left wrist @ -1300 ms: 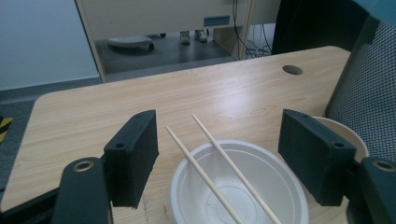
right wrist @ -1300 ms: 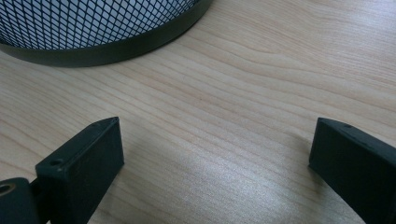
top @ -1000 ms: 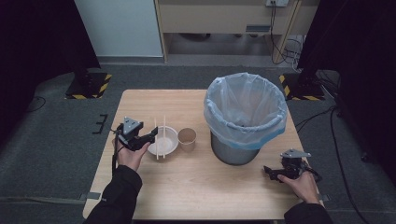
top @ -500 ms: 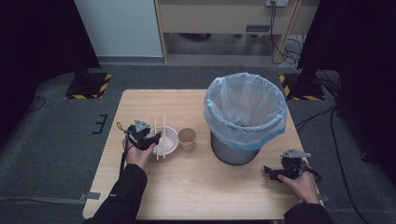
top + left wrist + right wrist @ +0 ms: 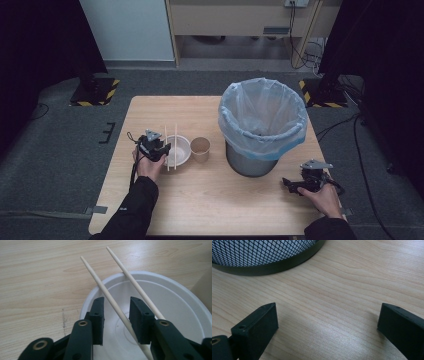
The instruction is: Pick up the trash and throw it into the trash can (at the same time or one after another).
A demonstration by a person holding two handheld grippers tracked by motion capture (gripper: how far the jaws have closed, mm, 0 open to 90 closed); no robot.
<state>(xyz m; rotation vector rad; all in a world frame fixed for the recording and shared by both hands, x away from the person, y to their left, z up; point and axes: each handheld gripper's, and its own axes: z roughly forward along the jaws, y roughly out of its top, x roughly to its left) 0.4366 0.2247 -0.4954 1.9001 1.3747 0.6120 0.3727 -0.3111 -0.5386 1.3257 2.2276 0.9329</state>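
Chopsticks (image 5: 117, 307) lay across the white bowl (image 5: 175, 302), and I had my left gripper (image 5: 116, 315) over its rim, jaws narrowed around one stick without yet pinching it, the other stick just outside. Beside the bowl stood a paper cup (image 5: 200, 148), then the lined bin (image 5: 263, 125). My right gripper (image 5: 327, 322) rested on the counter (image 5: 342, 290) near the bin's mesh base, jaws wide.

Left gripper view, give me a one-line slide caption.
Open tongs straddle one of two chopsticks laid across a white bowl on the wooden table.
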